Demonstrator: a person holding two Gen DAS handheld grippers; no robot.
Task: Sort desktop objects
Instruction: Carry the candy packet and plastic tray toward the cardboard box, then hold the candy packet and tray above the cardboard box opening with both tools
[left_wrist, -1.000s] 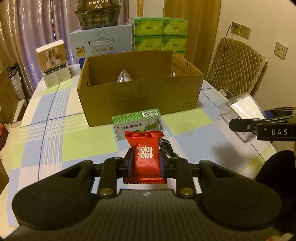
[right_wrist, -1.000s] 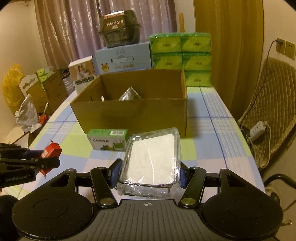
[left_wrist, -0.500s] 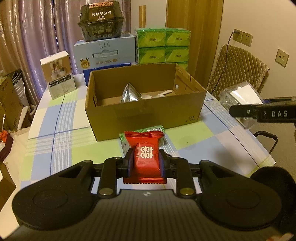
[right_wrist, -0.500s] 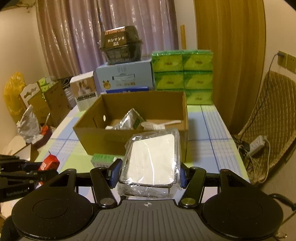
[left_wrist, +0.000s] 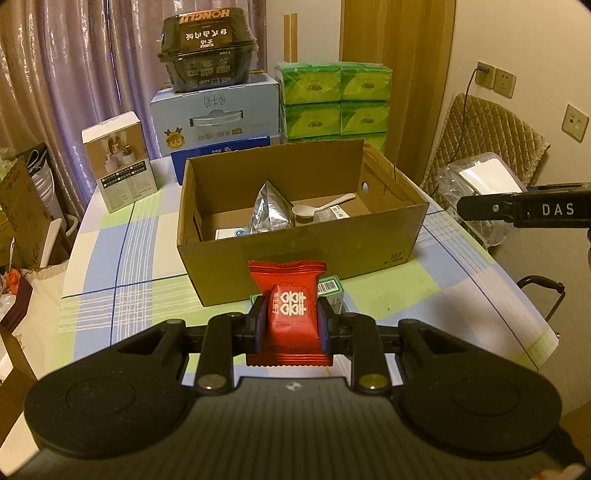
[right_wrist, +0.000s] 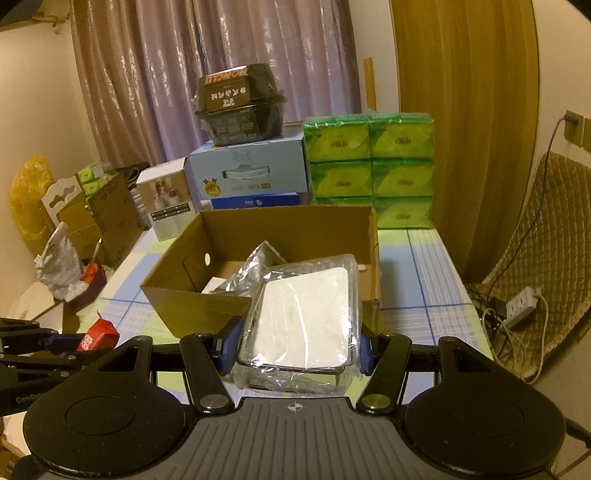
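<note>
The left gripper (left_wrist: 291, 321) is closed on a red candy packet (left_wrist: 288, 314), which stands upright between its 2 fingers, above the near part of the table (left_wrist: 110, 266). In the right wrist view the same packet is seen small at the near left. The right gripper (right_wrist: 295, 347) is closed on a clear plastic container (right_wrist: 303, 321) with a white content inside, wrapped in a film; it is held just at the near right corner of the open cardboard box (left_wrist: 295, 236). The box stands in the middle of the checked table. Inside it lie a silver foil bag (left_wrist: 269, 210), a white spoon (left_wrist: 321, 205) and some small white packs. A small green box (left_wrist: 332, 290) lies on the table, just in front of the near wall of the cardboard box, partly hidden behind the red packet. Far behind the box there are a light blue carton (left_wrist: 218, 118) with a black food tub (left_wrist: 207, 44) on top, green tissue packs (left_wrist: 332, 99) at the right, and a small white box (left_wrist: 118, 158) at the left.
</note>
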